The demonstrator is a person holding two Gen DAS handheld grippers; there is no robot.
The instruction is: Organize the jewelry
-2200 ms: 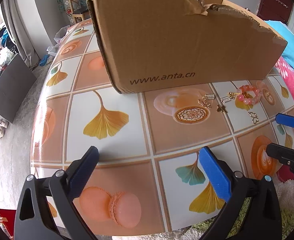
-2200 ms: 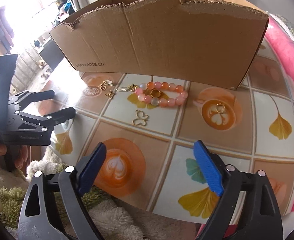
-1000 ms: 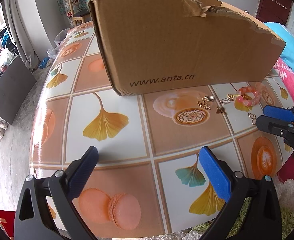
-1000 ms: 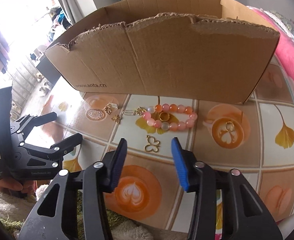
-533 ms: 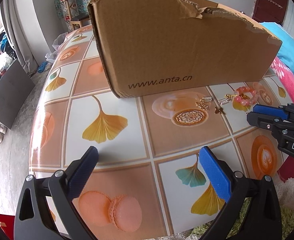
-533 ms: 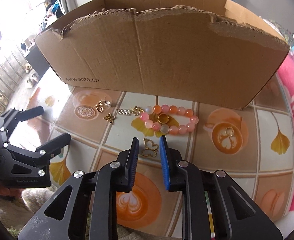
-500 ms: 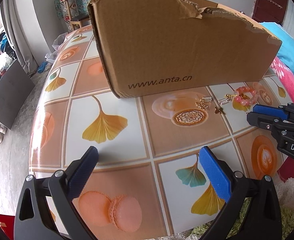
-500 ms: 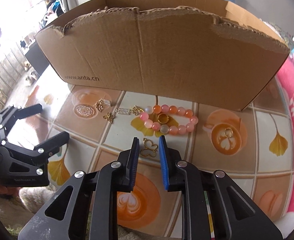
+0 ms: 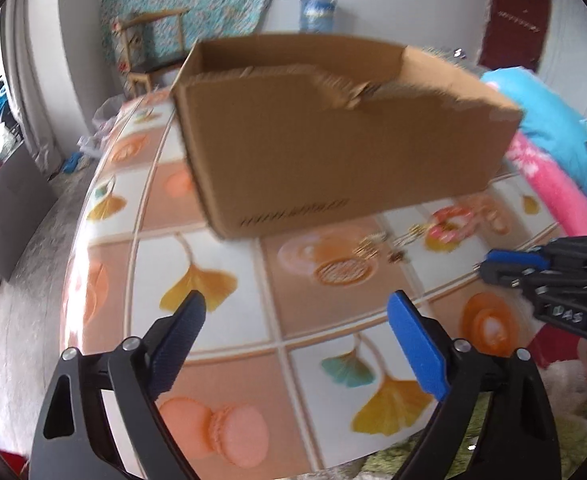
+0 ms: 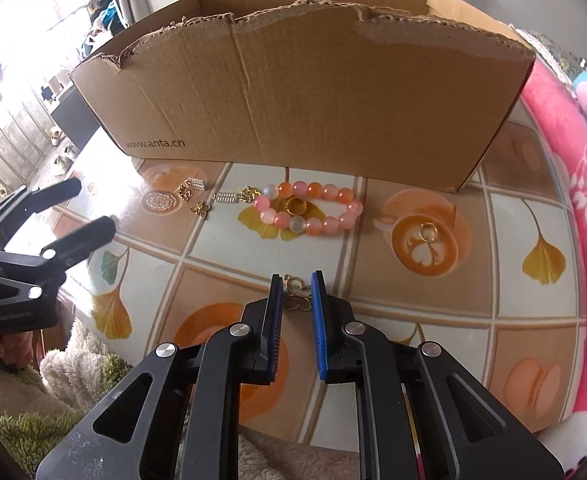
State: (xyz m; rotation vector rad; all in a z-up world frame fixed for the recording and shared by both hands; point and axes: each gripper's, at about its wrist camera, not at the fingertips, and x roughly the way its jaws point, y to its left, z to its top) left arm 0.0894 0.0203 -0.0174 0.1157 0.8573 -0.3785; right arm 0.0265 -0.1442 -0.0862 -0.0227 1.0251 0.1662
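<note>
A gold butterfly pendant (image 10: 296, 295) lies on the patterned tablecloth (image 10: 413, 288) between the blue pads of my right gripper (image 10: 296, 293). Its jaws are closing and the pads touch both of the pendant's sides. Beyond it are a pink bead bracelet (image 10: 313, 208) with a gold ring (image 10: 296, 206) inside, another ring (image 10: 428, 232) to the right, and small gold charms (image 10: 200, 210) to the left. An open cardboard box (image 10: 293, 92) stands behind them. My left gripper (image 9: 295, 308) hovers over the table's near left part, jaws wide and narrowing, nothing between them.
A pink blanket (image 10: 573, 208) borders the table on the right and a shaggy green rug (image 10: 25, 432) lies below its front edge. In the blurred left wrist view a wooden chair (image 9: 153, 40) and a dark panel (image 9: 5, 216) stand on the floor beyond.
My right jaws have narrowed from half wide to a slim gap around the butterfly pendant. The left view has tilted upward and blurred, and its jaws have come in slightly.
</note>
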